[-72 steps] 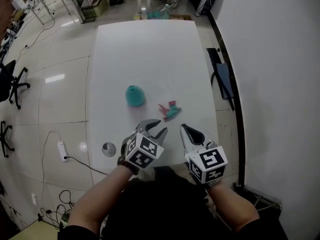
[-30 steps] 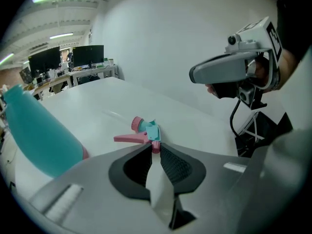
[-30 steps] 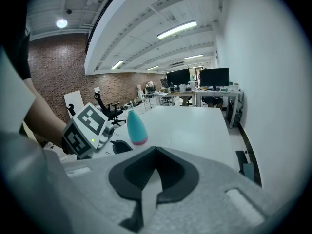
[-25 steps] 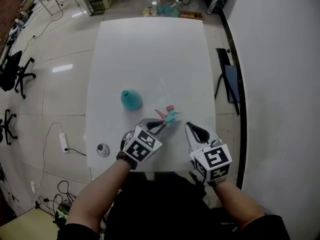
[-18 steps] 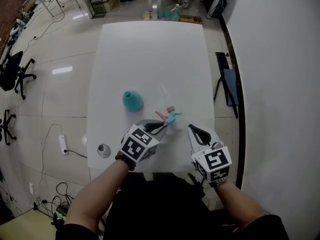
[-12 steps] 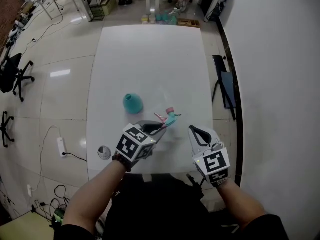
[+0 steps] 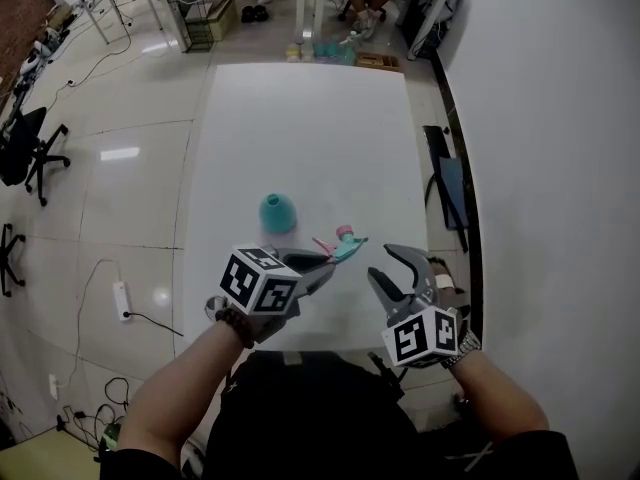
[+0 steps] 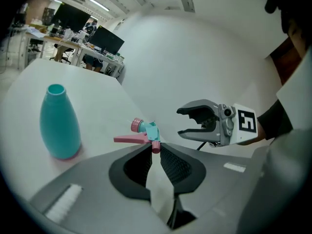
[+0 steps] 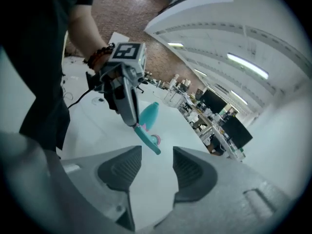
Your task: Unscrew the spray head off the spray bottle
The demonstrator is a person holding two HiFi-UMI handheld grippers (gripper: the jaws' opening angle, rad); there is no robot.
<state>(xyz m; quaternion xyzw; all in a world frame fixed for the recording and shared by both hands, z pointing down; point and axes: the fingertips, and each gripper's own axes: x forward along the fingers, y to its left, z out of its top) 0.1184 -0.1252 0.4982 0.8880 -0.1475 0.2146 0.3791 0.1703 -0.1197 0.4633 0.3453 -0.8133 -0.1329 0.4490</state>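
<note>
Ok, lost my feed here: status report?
Left tool shut on head, clear of bottle. Right tool empty, jaws just opening. Bottle upright on table, nothing in the way.

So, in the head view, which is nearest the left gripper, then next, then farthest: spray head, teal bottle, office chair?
1. spray head, held in the left gripper.
2. teal bottle, upright just beyond, slightly left.
3. office chair, far off left.

Matt teal plastic bottle (image 7: 277,212), smooth pink-and-teal plastic spray head (image 7: 342,245), matt white table (image 7: 300,118), glossy floor tiles (image 7: 120,118)
</note>
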